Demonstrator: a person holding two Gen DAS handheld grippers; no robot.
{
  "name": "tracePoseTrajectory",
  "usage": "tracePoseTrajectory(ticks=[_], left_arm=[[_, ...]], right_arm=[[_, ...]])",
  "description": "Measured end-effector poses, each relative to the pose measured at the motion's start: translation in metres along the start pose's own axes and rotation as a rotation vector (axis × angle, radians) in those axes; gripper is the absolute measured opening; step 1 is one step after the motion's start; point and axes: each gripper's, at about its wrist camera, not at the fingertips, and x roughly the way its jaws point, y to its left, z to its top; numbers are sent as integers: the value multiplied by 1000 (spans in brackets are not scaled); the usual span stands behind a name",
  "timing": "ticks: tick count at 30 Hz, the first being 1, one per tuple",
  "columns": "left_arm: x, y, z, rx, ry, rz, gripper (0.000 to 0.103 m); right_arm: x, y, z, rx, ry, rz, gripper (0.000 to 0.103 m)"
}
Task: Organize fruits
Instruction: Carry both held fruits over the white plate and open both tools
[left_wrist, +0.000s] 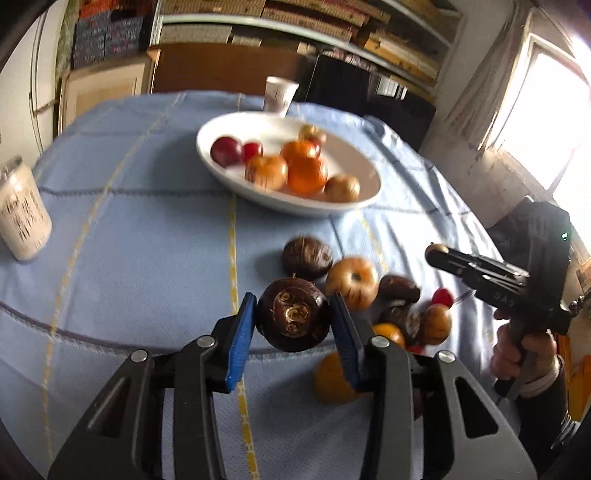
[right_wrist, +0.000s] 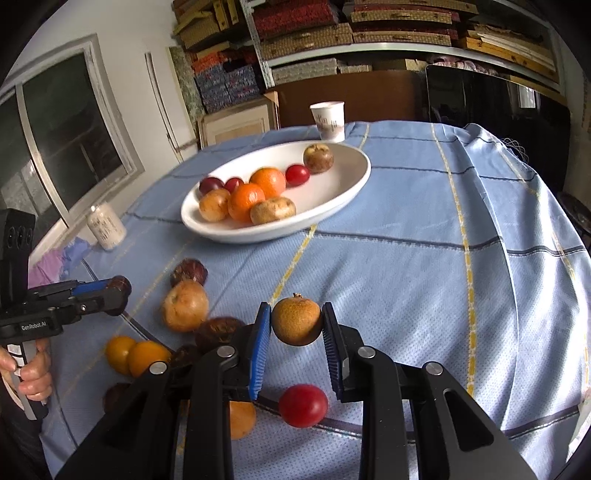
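currently left gripper (left_wrist: 293, 325) fingers clamped on dark round fruit (left_wrist: 293, 319); right gripper (right_wrist: 297, 325) fingers clamped on brown fruit (right_wrist: 297, 319), above worktop (right_wrist: 406, 280).

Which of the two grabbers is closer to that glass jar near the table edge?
The left. The left gripper, holding a dark purple fruit, sits on the glass jar side of the table. The right gripper, holding a brown fruit, is further away.

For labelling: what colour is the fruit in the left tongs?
Dark brownish purple fruit, clearest in left wrist view.
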Motion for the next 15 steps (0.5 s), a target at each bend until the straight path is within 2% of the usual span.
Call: tracePoseTrajectory(ticks=[3,6,11,15], left_arm=[[-5,-2,23,51,-14,14,40],[3,-4,59,77,-39,32,40],[42,-3,105,63,-49,57,40],[74,-2,127,65,-30,91,40]], right_arm=[[0,-4,16,47,-19,54,28],[11,-4,44,57,-44,73,28],[48,-1,86,68,-37,69,28],[76,1,101,62,-5,51,29]])
